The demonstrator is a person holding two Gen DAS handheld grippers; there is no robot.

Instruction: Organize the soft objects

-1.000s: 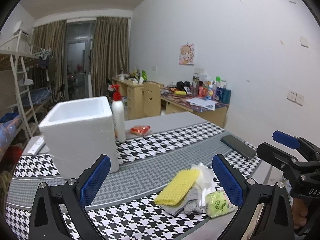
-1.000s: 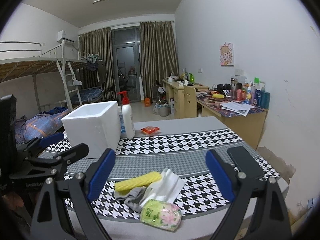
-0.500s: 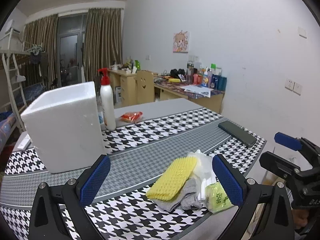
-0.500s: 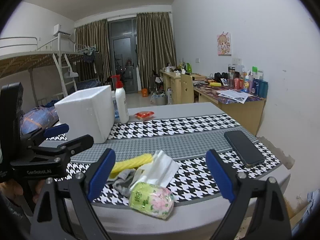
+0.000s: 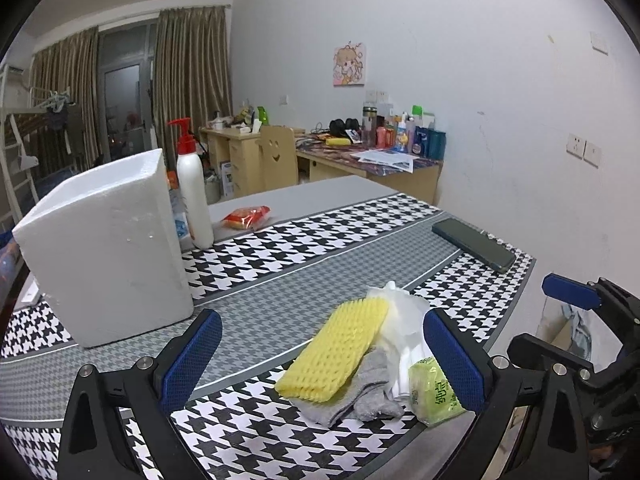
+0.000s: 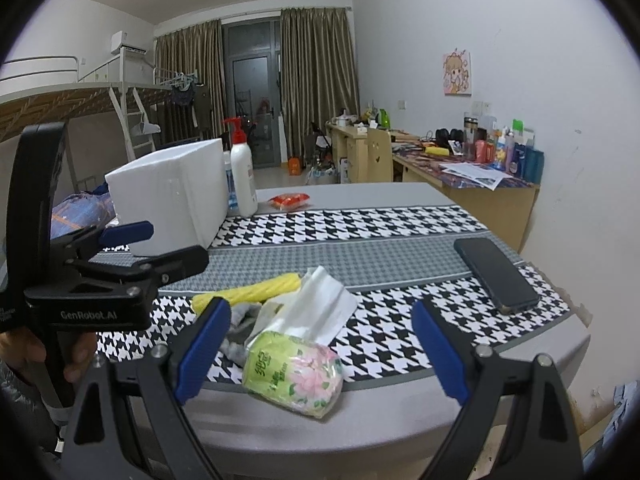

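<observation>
Grey desk (image 5: 320,196) under houndstooth runner (image 5: 304,248). Pile of soft things at near edge, 5 o'clock in left view: yellow sponge (image 5: 336,350) lying on grey sock (image 5: 360,392), white plastic bag (image 5: 404,320) beside, green tissue pack (image 6: 294,372) nearest edge, tissue sticking up. White foam box (image 5: 104,248) at 9 o'clock, open top. Pump bottle (image 5: 194,196) just beside box, red snack packet (image 5: 246,216) near it. Dark phone (image 6: 494,274) at 3 o'clock on runner. Left tongs (image 5: 320,354) spread wide, nothing gripped, low over pile. Right tongs (image 6: 320,350) spread wide, nothing gripped, around tissue pack. Room behind: brown curtains (image 6: 316,84), bunk bed (image 6: 60,96) at 10 o'clock, cluttered wooden side table (image 6: 472,184) along wall, cartoon poster (image 6: 457,73) above.
</observation>
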